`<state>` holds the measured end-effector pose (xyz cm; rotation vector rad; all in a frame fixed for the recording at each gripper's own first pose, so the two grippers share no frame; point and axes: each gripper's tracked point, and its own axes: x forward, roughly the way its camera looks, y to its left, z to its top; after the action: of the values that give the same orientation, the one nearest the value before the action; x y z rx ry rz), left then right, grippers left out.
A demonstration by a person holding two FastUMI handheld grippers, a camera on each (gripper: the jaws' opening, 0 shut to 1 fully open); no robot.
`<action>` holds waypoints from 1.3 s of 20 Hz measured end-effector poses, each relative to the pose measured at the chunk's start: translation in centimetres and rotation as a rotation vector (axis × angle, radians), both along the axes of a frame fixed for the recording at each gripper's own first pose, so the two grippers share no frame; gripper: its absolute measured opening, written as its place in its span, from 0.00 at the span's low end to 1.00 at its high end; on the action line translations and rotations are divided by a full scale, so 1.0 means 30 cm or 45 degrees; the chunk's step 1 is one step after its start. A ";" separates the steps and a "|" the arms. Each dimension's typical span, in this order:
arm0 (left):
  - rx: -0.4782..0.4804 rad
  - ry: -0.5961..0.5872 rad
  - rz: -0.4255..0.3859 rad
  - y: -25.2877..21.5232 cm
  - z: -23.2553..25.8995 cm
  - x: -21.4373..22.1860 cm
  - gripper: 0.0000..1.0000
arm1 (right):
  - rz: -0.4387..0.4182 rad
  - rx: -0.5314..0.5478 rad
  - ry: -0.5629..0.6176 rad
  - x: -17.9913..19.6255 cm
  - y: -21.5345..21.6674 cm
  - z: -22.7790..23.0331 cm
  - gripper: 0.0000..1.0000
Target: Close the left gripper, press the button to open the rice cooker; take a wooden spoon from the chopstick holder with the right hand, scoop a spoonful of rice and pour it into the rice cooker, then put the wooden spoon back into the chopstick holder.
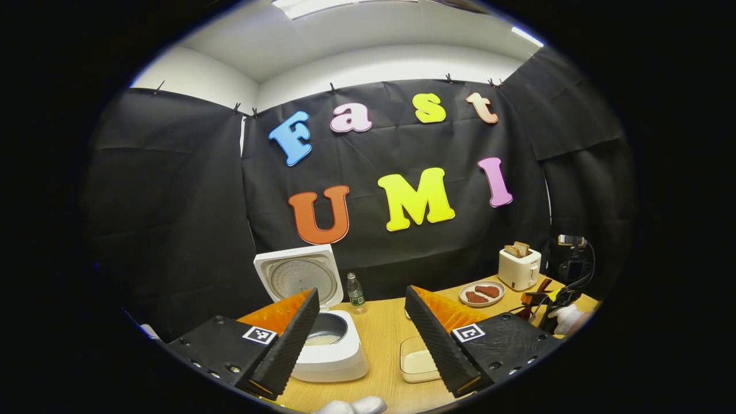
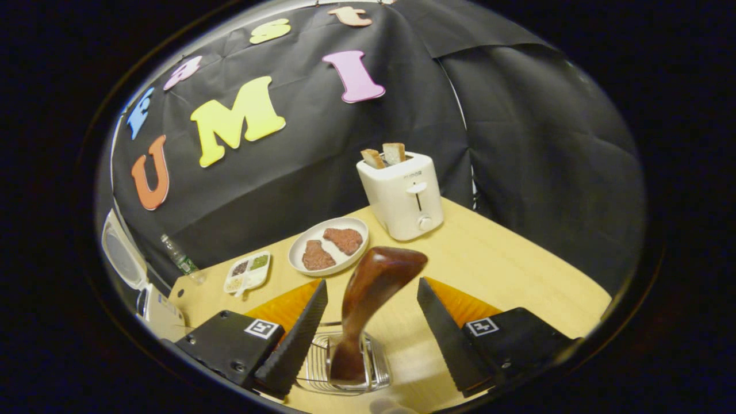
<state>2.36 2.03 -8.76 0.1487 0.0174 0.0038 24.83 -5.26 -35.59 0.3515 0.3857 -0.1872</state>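
The wooden spoon (image 2: 372, 305) stood upright in the wire chopstick holder (image 2: 345, 365) at lower centre, between the spread right claw (image 2: 368, 328). It looked rigid, light, glossy; its mid-handle seemed the best grip.

rice cooker (image 1: 330, 345) front hidden behind left finger, chopstick holder (image 2: 345, 368) base cut off, wooden spoon (image 2: 374, 287) blurred
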 end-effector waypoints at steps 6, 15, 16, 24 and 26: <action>0.001 -0.021 0.008 0.039 0.013 0.004 0.95 | 0.043 -0.228 -0.169 -0.117 -0.008 0.318 1.00; -0.010 -0.047 0.029 0.111 0.041 0.012 0.95 | 0.182 -0.454 -0.488 -0.456 0.220 0.903 0.99; -0.008 -0.054 0.032 0.119 0.048 0.016 0.95 | 0.220 -0.447 -0.510 -0.497 0.262 0.929 0.99; -0.052 -0.079 0.091 0.210 0.125 0.054 0.95 | 0.340 -0.406 -0.499 -0.710 0.411 1.000 0.99; -0.085 -0.063 0.099 0.236 0.151 0.098 0.95 | 0.360 -0.390 -0.485 -0.722 0.436 0.999 1.00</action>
<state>5.31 9.10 -4.24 0.0811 -0.0262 0.0845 3.16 7.82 -5.60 0.0244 0.0247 0.0990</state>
